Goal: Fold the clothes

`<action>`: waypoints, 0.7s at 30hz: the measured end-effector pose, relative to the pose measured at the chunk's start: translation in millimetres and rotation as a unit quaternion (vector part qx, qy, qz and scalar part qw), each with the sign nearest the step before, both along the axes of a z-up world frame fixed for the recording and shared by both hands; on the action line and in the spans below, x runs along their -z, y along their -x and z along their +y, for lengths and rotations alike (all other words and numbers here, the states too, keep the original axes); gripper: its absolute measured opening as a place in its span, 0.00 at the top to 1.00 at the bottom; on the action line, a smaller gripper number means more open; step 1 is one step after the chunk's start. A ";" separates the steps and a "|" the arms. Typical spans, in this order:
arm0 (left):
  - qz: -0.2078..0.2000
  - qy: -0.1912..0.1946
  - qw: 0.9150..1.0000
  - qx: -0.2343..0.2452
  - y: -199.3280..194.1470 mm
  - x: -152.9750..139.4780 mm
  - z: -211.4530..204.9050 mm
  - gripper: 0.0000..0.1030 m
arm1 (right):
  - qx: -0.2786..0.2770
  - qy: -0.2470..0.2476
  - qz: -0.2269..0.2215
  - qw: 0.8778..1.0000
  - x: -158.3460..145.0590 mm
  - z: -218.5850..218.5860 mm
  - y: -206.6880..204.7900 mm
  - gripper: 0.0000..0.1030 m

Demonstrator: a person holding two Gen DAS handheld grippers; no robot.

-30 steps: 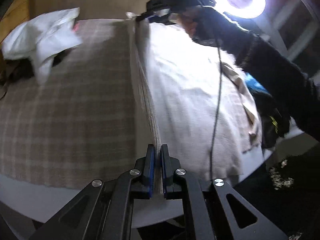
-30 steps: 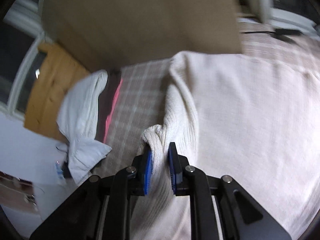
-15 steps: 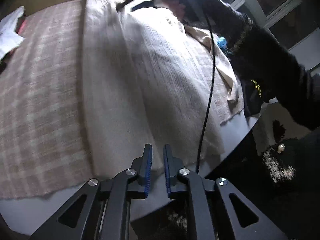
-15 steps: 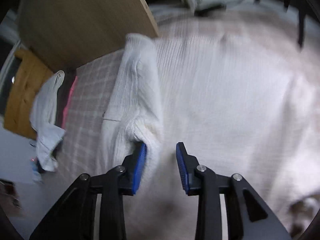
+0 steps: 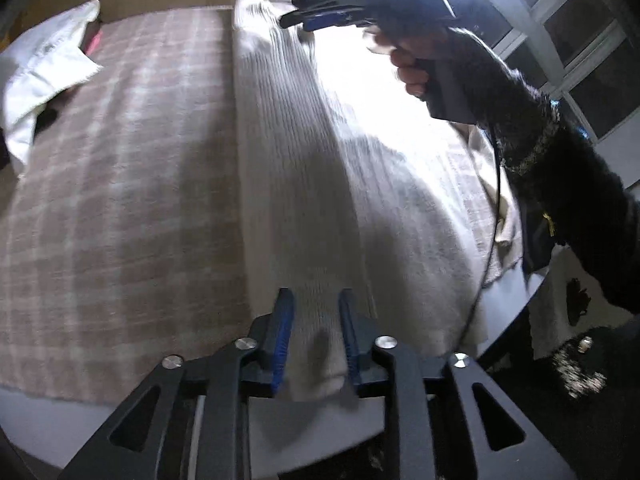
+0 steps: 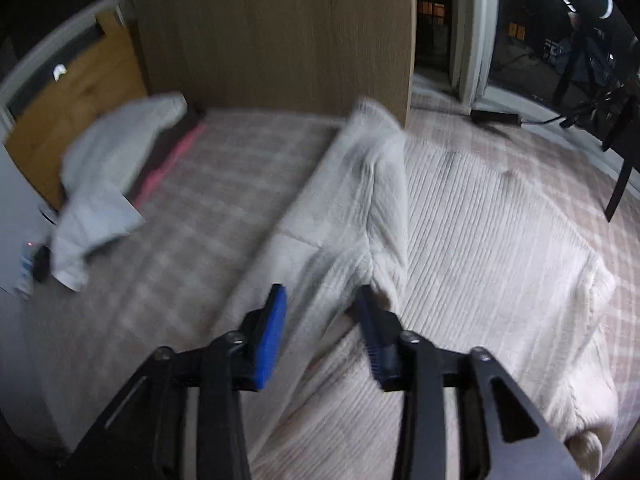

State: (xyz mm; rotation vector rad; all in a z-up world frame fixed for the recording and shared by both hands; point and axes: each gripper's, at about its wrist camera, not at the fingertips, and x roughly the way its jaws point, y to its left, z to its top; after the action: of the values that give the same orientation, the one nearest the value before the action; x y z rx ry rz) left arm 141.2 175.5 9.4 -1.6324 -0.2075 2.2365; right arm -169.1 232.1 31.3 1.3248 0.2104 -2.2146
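A cream ribbed knit sweater (image 5: 320, 184) lies flat on the plaid cloth, its left side folded over in a long band (image 6: 352, 216). My left gripper (image 5: 314, 320) stands open over the sweater's near hem, with the knit between its blue pads but not pinched. In the right wrist view my right gripper (image 6: 320, 312) is open just above the folded band, holding nothing. The left wrist view also shows that right gripper (image 5: 320, 16) at the sweater's far end, held by a hand (image 5: 412, 60) in a dark sleeve.
A plaid beige cloth (image 5: 120, 200) covers the table. A white garment (image 6: 104, 184) over dark and pink clothes lies at the far left. A wooden board (image 6: 272, 32) stands behind. A black cable (image 5: 492, 200) hangs from the right gripper. A bright lamp glares at top right.
Both grippers let go of the sweater's folded edge and opened. The folded side now lies on the sweater. My left gripper moved back to the near hem.
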 end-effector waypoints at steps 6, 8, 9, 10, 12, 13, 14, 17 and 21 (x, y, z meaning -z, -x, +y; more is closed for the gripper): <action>-0.003 0.017 1.000 -0.012 -2.2 4.8 0.7 0.72 | -0.028 -0.031 0.020 0.999 8.4 -8.3 -16.0 0.47; -0.009 0.026 0.999 -0.021 -3.9 1.8 -0.8 0.70 | -0.021 0.003 0.007 1.000 -1.6 3.2 -22.4 0.47; -0.006 0.032 0.999 -0.022 -7.1 -2.5 -0.3 0.70 | -0.015 0.033 -0.007 0.999 -7.7 12.9 -25.7 0.47; -0.004 0.035 0.999 -0.022 -9.8 -5.6 0.2 0.69 | -0.005 0.063 -0.019 0.998 -14.9 27.1 -29.7 0.47; 0.004 0.036 0.999 -0.031 -16.0 -14.8 -0.9 0.63 | 0.028 0.107 -0.034 0.993 -26.1 61.9 -38.0 0.47; 0.006 0.033 0.999 -0.037 -16.8 -18.2 -2.3 0.59 | 0.044 0.116 -0.039 0.991 -27.8 83.9 -46.9 0.47; 0.009 0.027 0.999 -0.046 -18.6 -22.6 -4.4 0.59 | 0.060 0.125 -0.043 0.989 -29.2 106.0 -56.3 0.47; 0.014 0.013 0.998 -0.063 -21.4 -30.4 -8.6 0.58 | 0.114 0.140 -0.050 0.982 -33.1 174.5 -87.5 0.47; 0.007 -0.013 0.998 -0.060 -20.0 -34.4 -7.4 0.58 | 0.202 0.129 -0.047 0.970 -37.7 264.9 -139.2 0.47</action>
State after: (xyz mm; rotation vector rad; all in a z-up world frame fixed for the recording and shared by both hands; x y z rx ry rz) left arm 161.2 168.1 43.8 -1.6291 -0.3387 2.3226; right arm -29.9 497.0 69.0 1.4160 -0.4064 -2.3927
